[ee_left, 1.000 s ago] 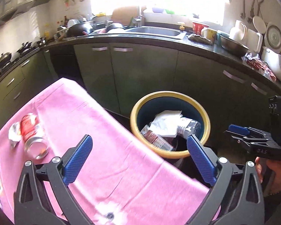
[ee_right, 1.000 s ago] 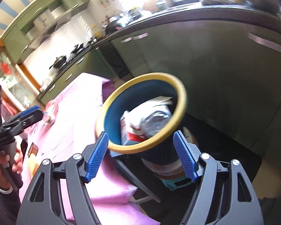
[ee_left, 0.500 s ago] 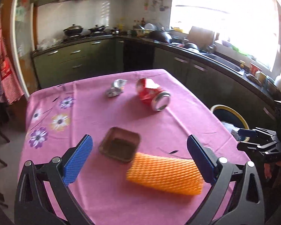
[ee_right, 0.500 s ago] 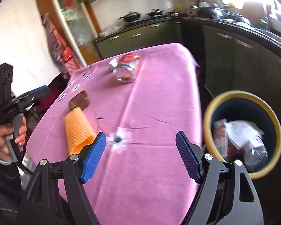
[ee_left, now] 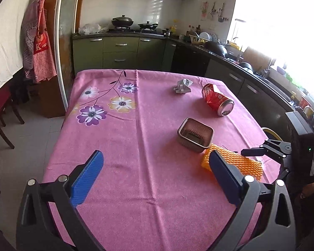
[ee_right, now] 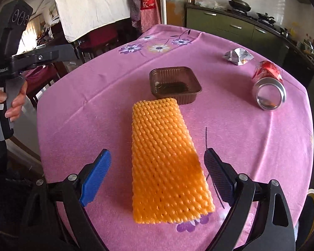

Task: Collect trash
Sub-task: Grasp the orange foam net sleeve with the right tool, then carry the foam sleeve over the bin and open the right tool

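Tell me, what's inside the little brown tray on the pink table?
The brown tray looks empty; only its ribbed bottom shows. The orange foam net lies in front of it, hiding part of its near wall, so whether they touch cannot be told.

Left gripper (ee_left: 156, 176), right gripper (ee_right: 158, 174): jaws spread wide (both empty), level.

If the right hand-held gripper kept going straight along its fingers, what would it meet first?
Most likely the orange foam net, lying flat on the pink tablecloth between the open jaws of the right hand-held gripper. The brown plastic tray sits just beyond it; depth is uncertain.
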Demonstrator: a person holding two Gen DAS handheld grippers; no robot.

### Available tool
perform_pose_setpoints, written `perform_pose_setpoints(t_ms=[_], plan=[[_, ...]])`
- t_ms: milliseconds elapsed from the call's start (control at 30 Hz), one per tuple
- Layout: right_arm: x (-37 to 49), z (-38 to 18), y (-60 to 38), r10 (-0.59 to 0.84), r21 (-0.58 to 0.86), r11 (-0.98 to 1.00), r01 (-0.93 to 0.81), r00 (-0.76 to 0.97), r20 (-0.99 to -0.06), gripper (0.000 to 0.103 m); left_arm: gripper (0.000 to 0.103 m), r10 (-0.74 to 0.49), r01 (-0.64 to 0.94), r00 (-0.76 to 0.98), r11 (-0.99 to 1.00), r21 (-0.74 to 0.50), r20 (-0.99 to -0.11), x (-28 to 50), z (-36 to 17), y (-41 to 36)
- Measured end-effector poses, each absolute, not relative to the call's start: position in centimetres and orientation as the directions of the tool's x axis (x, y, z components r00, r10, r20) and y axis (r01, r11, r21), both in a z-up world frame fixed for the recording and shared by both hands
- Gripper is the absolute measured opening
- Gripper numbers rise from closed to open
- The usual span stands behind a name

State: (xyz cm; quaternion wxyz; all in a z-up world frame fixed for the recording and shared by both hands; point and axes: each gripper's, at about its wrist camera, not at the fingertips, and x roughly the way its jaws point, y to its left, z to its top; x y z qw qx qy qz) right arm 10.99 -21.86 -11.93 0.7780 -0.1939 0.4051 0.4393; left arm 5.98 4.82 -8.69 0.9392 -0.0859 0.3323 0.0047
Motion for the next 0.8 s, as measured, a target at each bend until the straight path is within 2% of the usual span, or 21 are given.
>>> perform_pose_setpoints(t_ms=[67, 133, 200, 367, 433, 500, 533, 800], plan=[[10.8, -12.3, -21.3, 0.519, 0.041, 0.536, -0.843, 0.291, -0.804, 0.088, 0.096, -0.055, -0.061, 0.778, 0.985, -0.163, -0.625, 5.9, -8.9, 4.9], [10.6, -12.4, -21.5, 0.525, 0.05, 0.532, -0.845, 0.283, -0.803, 0.079, 0.096, -0.062, -0.059, 0.778, 0.983, -0.172, -0.625, 5.9, -9.0, 4.9], [10.6, -12.6, -21.7, 0.522, 0.06, 0.539, -0.84, 0.277, -0.807, 0.064, 0.096, -0.07, -0.054, 0.776, 0.983, -0.176, -0.627, 6.1, -9.1, 4.7], [10.3, -12.4, -22.3, 0.526, 0.08, 0.555, -0.828, 0.275, -0.805, 0.048, 0.096, -0.074, -0.046, 0.77, 0.984, -0.171, -0.633, 6.1, -9.4, 4.4], [10.1, -12.1, -22.7, 0.538, 0.089, 0.563, -0.822, 0.282, -0.795, 0.038, 0.096, -0.073, -0.047, 0.771, 0.984, -0.17, -0.633, 6.1, -9.4, 4.3], [9.8, -11.5, -23.2, 0.557, 0.103, 0.564, -0.819, 0.285, -0.78, 0.021, 0.096, -0.073, -0.046, 0.772, 0.984, -0.169, -0.631, 6.1, -9.4, 4.3], [9.6, -11.2, -23.4, 0.571, 0.115, 0.56, -0.82, 0.282, -0.771, 0.017, 0.096, -0.072, -0.045, 0.772, 0.985, -0.167, -0.631, 6.1, -9.4, 4.2], [7.7, -8.5, -27.8, 0.636, 0.196, 0.606, -0.771, 0.322, -0.701, 0.015, 0.096, -0.082, -0.026, 0.774, 0.987, -0.16, -0.628, 6.0, -9.2, 3.6]])
